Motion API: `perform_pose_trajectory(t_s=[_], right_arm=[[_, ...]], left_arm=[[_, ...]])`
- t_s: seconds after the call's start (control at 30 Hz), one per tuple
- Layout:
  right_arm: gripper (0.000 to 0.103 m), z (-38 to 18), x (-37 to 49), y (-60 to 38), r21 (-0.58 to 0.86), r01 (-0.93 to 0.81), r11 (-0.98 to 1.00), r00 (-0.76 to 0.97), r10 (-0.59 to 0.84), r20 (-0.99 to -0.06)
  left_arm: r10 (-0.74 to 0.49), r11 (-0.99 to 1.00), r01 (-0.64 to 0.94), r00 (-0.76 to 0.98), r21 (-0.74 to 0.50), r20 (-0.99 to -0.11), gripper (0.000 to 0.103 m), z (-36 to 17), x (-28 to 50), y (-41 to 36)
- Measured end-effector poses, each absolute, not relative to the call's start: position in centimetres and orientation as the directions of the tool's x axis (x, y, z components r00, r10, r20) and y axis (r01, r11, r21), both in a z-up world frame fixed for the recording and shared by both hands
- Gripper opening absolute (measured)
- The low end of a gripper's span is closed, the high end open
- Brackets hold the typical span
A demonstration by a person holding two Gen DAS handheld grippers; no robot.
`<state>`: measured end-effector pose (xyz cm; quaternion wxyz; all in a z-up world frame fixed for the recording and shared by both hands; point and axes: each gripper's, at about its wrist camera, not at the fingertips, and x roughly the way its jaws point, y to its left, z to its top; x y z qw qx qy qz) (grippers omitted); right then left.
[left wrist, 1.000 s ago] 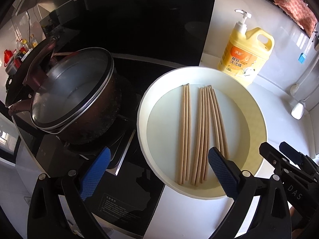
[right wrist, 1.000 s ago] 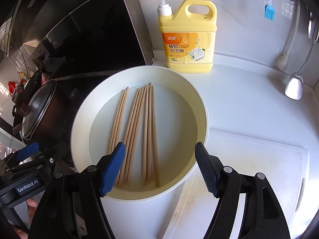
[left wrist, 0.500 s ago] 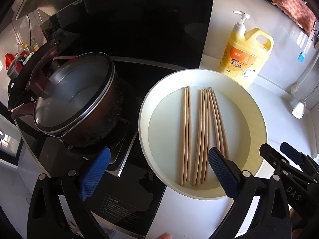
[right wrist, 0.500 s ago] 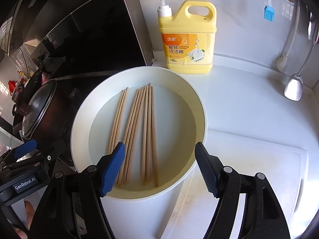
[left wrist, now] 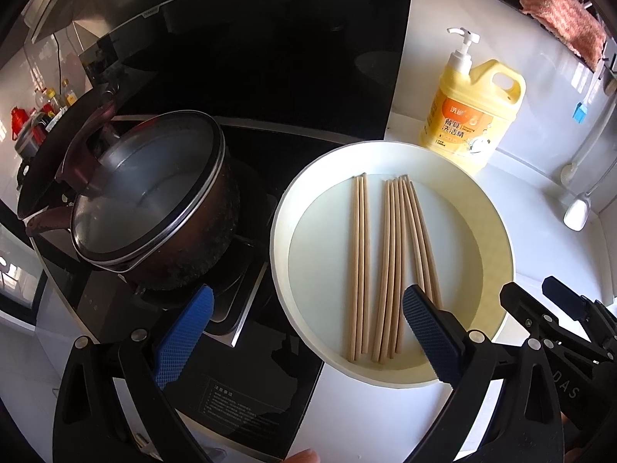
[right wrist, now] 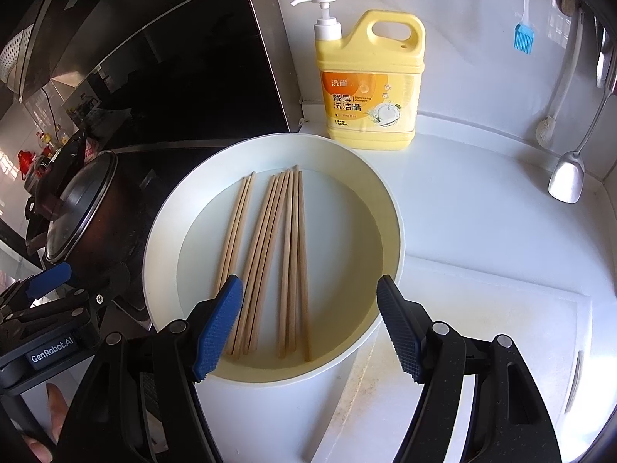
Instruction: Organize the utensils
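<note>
A: Chopsticks lie in the white bowl, at 12 o'clock from both grippers.

B: Right gripper and left gripper are wide open, empty. Go low, pinch 1 bunch.

A sunlit kitchen: a glossy white countertop runs beside a black glass stove, backed by a white wall and a dark reflective splashback panel.
</note>
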<state>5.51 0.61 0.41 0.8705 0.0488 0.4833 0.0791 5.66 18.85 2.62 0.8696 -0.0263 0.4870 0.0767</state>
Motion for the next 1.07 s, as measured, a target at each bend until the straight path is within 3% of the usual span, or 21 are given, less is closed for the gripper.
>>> perform_pose_trajectory(t_s=[1.07], right_arm=[[0.069,1.06,4.91,1.04,0.15,-0.079,0.986,0.536,0.168,-0.827]], left_arm=[[0.091,0.988,-0.156,0.511,0.011,-0.855,0.097,2.69,5.74,19.15]])
